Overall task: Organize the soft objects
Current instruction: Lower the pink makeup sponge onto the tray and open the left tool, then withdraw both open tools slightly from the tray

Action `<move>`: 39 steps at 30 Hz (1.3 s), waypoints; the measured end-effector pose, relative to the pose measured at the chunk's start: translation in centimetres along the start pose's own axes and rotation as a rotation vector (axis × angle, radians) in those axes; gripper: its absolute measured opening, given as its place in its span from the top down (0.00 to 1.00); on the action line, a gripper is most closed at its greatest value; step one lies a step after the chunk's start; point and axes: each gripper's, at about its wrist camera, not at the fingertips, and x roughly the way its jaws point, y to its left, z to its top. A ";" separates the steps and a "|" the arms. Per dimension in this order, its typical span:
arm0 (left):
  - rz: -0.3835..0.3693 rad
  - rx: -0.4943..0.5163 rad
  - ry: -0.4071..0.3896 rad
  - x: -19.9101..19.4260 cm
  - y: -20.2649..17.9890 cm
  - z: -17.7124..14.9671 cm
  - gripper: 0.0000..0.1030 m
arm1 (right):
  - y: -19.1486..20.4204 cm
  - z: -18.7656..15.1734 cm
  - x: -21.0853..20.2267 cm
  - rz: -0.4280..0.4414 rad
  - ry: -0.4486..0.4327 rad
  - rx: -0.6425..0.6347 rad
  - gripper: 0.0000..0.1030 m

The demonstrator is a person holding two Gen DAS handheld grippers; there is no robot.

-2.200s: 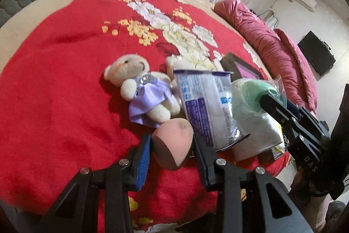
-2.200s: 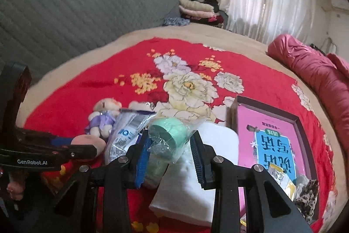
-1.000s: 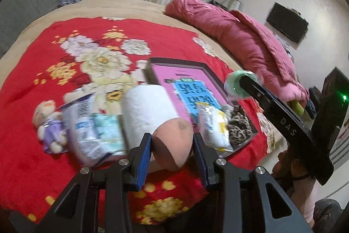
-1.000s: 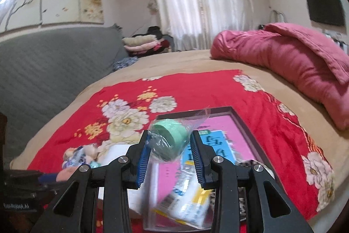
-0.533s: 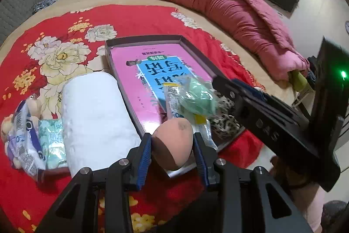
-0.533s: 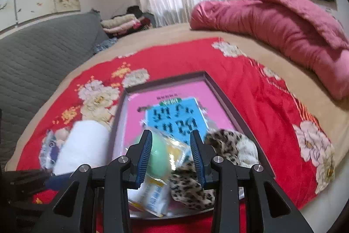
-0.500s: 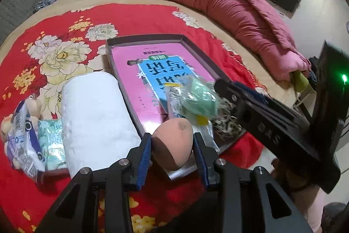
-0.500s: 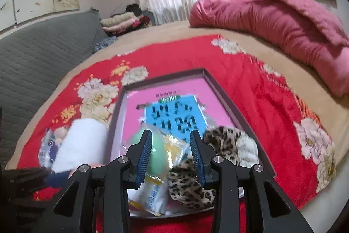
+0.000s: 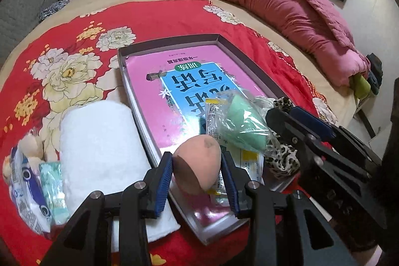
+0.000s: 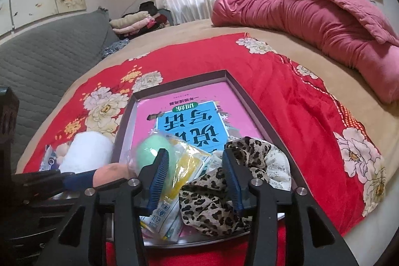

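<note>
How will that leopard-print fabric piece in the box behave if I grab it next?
The leopard-print fabric lies crumpled in loose folds against the box wall, so it is probably floppy and will drape or trail from a pinch. It looks thin and light. It overlaps the yellow packet, so lifting may drag that along.

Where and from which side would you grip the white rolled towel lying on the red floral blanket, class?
Grip the white rolled towel across its middle, from above. It lies as a long roll beside the left wall of the grey shallow tray, with a mint-green packet by its other flank, so only the top is free. It looks broad; probably pinch a fold on top.
</note>
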 end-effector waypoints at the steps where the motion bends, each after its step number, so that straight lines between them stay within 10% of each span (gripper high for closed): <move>1: 0.007 0.005 0.003 0.2 -0.1 0.1 0.62 | -0.1 0.0 -0.1 -0.003 -0.003 0.002 0.50; 13: 0.063 0.052 0.003 0.8 -1.0 0.1 0.56 | -0.6 0.0 -0.5 -0.035 -0.025 0.003 0.32; 39: 0.059 0.030 -0.032 -1.1 -0.7 -0.5 0.46 | -0.3 0.0 -0.6 -0.103 -0.026 -0.011 0.26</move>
